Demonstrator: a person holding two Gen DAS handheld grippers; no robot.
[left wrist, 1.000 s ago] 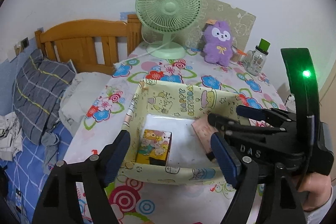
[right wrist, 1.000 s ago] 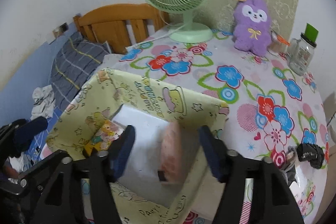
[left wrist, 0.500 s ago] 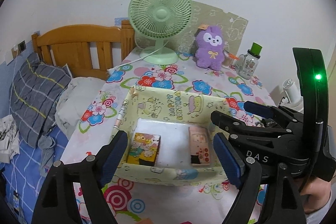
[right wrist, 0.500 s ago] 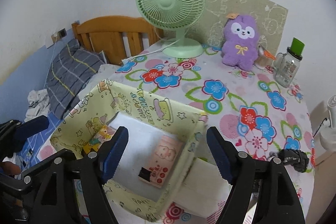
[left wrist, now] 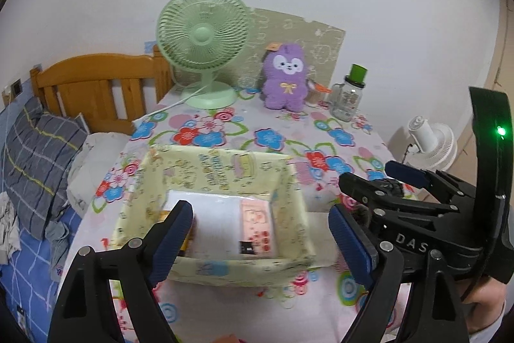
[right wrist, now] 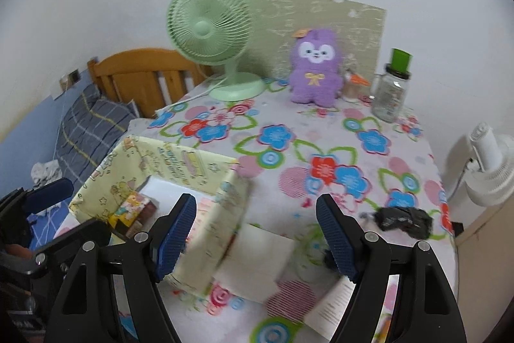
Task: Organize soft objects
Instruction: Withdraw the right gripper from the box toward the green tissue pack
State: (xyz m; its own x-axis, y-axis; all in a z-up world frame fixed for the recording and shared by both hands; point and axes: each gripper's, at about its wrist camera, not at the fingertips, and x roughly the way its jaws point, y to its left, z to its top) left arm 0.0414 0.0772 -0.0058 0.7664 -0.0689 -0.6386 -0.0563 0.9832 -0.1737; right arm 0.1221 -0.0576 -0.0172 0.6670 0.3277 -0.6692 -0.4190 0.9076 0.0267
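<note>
A pale yellow cartoon-print fabric box (left wrist: 225, 169) (right wrist: 205, 233) stands on the flowered table. Inside lie a pink tissue pack (left wrist: 257, 227) at the right and a yellow cartoon pack (right wrist: 131, 208) at the left, partly hidden by my left finger in the left wrist view. A purple plush toy (left wrist: 284, 82) (right wrist: 316, 69) sits at the table's back. My left gripper (left wrist: 260, 243) is open and empty, just before the box. My right gripper (right wrist: 255, 240) is open and empty, over the box's right wall; it also shows at the right of the left wrist view (left wrist: 366, 185).
A green desk fan (left wrist: 202, 40) (right wrist: 208, 28) stands at the back left, a glass bottle with green cap (left wrist: 348, 95) (right wrist: 390, 89) at the back right. A black crumpled thing (right wrist: 403, 217) lies at the right. White paper (right wrist: 253, 259) lies beside the box. A bed (left wrist: 38, 143) is left, a white fan (right wrist: 488, 163) right.
Both grippers have pulled back and up from the box. The pink pack, between the right fingers a second ago, now lies in the box.
</note>
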